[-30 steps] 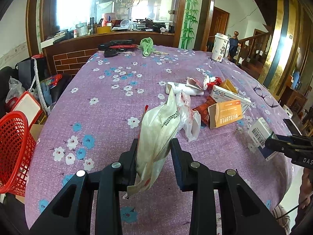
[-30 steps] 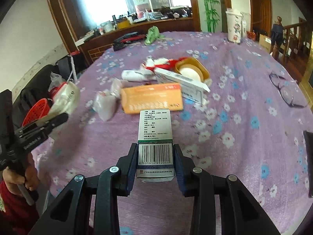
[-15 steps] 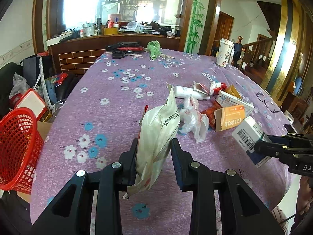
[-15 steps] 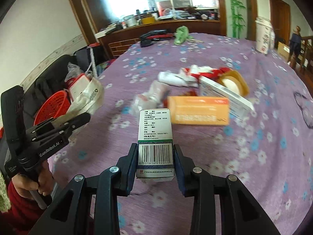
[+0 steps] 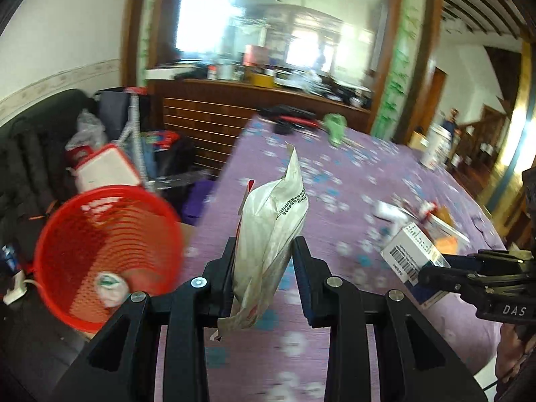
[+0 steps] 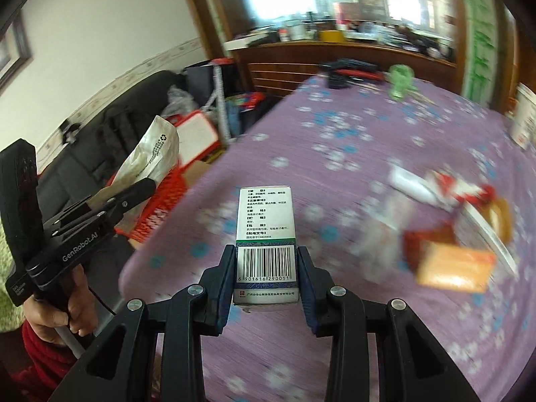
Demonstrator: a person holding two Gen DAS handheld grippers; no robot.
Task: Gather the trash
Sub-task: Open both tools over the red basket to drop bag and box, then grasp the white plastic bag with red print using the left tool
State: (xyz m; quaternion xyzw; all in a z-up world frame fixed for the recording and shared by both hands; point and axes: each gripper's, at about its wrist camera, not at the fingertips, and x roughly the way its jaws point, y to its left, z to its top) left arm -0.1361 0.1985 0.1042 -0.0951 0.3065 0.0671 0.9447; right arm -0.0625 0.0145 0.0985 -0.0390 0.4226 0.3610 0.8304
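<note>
Left tool (image 5: 264,271): one, jaws drawn in on one crumpled white wrapper (image 5: 271,234), which stands upright between the pads with printed black text on its right face and a red edge at its left; the same wrapper shows in the right wrist view (image 6: 150,154), held out over the desk's left edge above the basket. Right tool (image 6: 266,278): one, jaws clamped on one small white carton (image 6: 266,241) with a barcode toward the camera and a green band above it, held clear of the desk; the carton also appears from the side in the left wrist view (image 5: 413,254). One hand (image 6: 72,305) grips the left tool's handle, a red sleeve below it. Basket, red plastic mesh (image 5: 104,254): one, off the desk's left edge and lower than it, holding one pale round item with a green mark; the rest of its contents are blurred. Desk (image 6: 351,134): one, covered in purple cloth with white and blue flowers. Loose trash left on it, at right, heavily blurred: one orange box (image 6: 452,264), one white tube (image 6: 413,184), one red-and-white wrapper, other pieces uncountable. Far end: one green cloth (image 6: 400,80), one dark object; one white paper cup (image 5: 437,147) near the right edge.
</note>
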